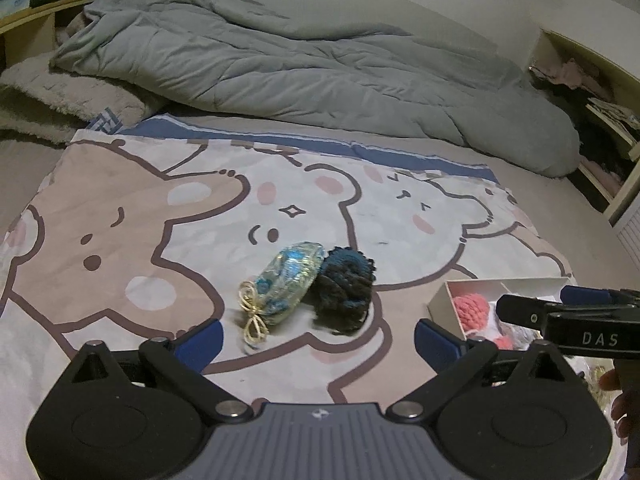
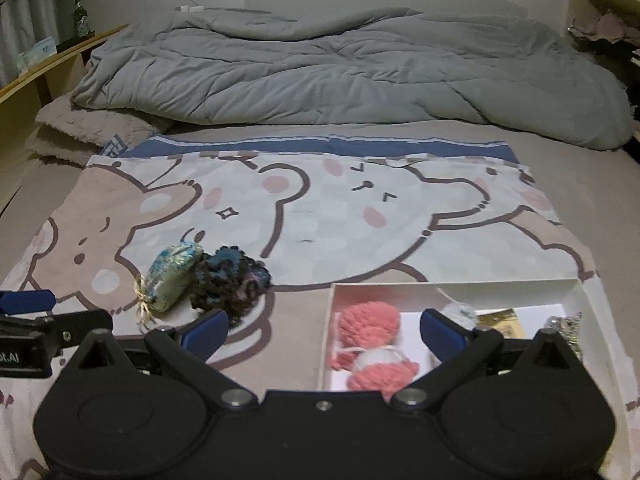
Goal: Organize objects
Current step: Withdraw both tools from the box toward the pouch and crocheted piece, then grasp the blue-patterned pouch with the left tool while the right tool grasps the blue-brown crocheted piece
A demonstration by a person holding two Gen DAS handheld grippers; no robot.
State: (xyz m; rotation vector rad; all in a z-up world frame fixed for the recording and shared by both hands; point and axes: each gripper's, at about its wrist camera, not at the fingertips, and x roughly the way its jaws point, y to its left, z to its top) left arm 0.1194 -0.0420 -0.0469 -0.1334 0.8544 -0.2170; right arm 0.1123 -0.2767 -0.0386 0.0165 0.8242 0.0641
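Observation:
A shiny blue-and-silver pouch [image 1: 286, 284] tied with gold string lies on the bear-print cloth [image 1: 120, 208]. A dark blue knitted piece [image 1: 346, 290] touches its right side. My left gripper [image 1: 318, 340] hovers open just in front of both, with nothing between its fingers. To the right stands a white box [image 2: 452, 280] holding a pink-and-white yarn toy [image 2: 368, 344], a grey-speckled ball and a gold packet. My right gripper [image 2: 324, 332] is open over the box's near left corner, and its pads touch nothing. In the right wrist view the pouch [image 2: 172, 276] and knitted piece [image 2: 232, 280] lie left of the box.
A crumpled grey duvet [image 1: 300, 64] fills the back of the bed, with a fluffy beige blanket [image 1: 60, 100] at the left. Wooden shelves stand on both sides. A blue pad of the left gripper [image 2: 28, 300] shows at the left edge of the right wrist view.

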